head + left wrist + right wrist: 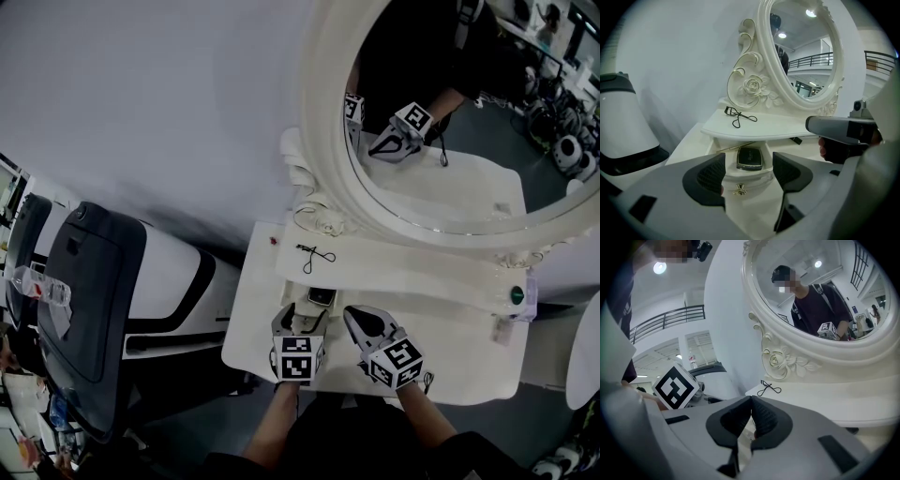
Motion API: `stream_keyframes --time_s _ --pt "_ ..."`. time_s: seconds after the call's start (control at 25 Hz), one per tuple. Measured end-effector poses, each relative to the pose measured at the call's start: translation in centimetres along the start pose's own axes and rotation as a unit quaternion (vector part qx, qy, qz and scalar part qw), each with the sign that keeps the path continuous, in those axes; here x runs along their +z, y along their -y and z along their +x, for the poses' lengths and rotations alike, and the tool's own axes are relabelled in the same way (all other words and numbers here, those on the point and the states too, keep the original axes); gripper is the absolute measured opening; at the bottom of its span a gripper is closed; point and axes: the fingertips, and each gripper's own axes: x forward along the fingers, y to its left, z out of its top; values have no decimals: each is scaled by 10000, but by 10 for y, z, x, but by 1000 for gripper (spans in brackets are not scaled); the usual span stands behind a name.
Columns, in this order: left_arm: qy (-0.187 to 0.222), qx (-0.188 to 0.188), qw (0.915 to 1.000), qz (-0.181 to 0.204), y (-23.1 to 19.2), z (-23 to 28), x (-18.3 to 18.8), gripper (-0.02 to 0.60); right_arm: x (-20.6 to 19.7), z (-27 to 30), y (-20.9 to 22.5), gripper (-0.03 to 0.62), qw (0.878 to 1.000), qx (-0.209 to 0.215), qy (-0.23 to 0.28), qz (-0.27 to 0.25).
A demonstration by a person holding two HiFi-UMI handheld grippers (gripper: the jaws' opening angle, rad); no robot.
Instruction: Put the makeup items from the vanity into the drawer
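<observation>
White vanity (258,323) with an oval mirror (441,112), seen from above and from both tongs. My left gripper (749,174) hangs near the open drawer (757,178) with its jaws wide apart and nothing between them. Past them I see the drawer's brass knob (739,189). My right gripper (751,420), just to its right, has its jaws pressed together at the tips and holds nothing I can see.

A dark compact (749,158) already lies in the drawer. A black eyelash curler (740,117) sits alone on the far raised shelf (783,125), left of centre, below the carved rose.

I judge the curler to be next. It is thin wire, so I would carry the open left jaws over the drawer and straddle the handle loops. Then I would close fully, lift clear of the shelf edge, and set it down beside the compact.
</observation>
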Motion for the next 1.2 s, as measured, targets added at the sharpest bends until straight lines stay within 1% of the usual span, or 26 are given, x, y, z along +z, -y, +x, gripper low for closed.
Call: stream_keyframes --time_s 0.08,0.32,0.36,0.44,0.52,0.68,0.8,0.88,1.0,1.2 --pt "97 -22 9999 -22 2 -3 4 318 1 -2 0 23 10000 -9 23 -3" --pt "560 -145 9983 -44 16 -19 21 309 9 -15 1 23 9999 -63 135 -46" --pt "652 -133 9978 -35 18 -23 24 289 11 -18 0 23 9998 -73 162 -53" --pt "888 -104 9960 2 23 -33 34 222 15 -25 0 23 9997 -89 234 -79" --pt "1161 -94 9932 79 30 -45 45 175 20 -34 -1 23 9994 -100 317 -113" --pt "1620 -78 9864 261 47 -69 63 83 30 -53 -6 23 9985 -155 492 -185" --pt "1899 -155 9809 390 63 -84 74 42 40 -67 -9 23 9973 -202 656 -243" --pt "2065 -288 9769 470 76 -93 80 26 48 -79 -13 23 9961 -239 803 -289" --pt "2298 -605 9698 544 101 -110 91 15 65 -101 -19 23 9928 -324 1097 -358" --pt "2819 -988 9517 706 140 -143 113 15 89 -140 -24 23 9846 -515 1605 -473"
